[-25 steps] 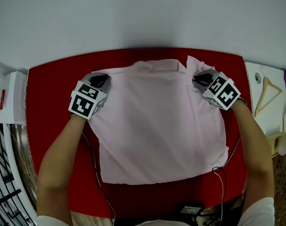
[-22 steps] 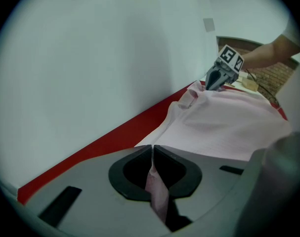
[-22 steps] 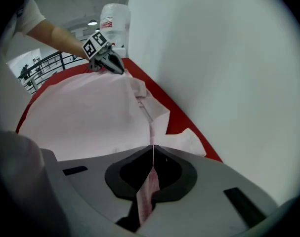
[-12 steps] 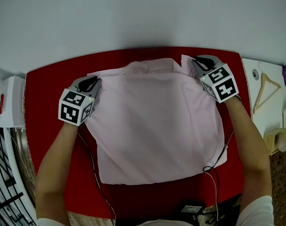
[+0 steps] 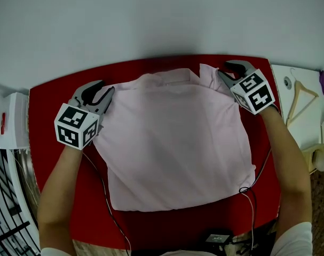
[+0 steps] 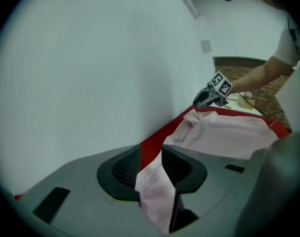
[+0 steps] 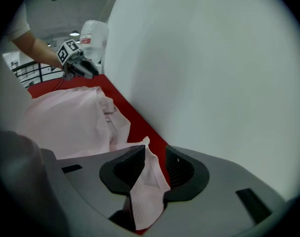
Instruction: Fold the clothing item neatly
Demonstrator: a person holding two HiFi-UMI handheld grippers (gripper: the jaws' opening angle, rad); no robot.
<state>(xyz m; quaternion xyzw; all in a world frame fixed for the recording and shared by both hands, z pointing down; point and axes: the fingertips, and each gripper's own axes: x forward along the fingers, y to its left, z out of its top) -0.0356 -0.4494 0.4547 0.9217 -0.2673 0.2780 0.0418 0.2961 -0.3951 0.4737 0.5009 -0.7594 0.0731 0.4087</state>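
Note:
A pale pink shirt lies spread on the red table, collar toward the far edge. My left gripper is at the shirt's far left corner, lifted a little. Its jaws have just been opening, and a fold of pink cloth hangs loose between the parted pads. My right gripper is at the far right corner. Its jaws have also just been opening, with a flap of cloth standing slack in the gap. Each gripper shows in the other's view: the right gripper and the left gripper.
A pale wall rises right behind the table's far edge. A white box stands off the table's left. A wooden hanger lies on a white surface at the right. Cables run over the shirt's near right corner.
Both grippers' jaws have gone from shut on the shirt's far corners to parted. The left gripper rose and drew back to the left; the right moved toward the far edge.

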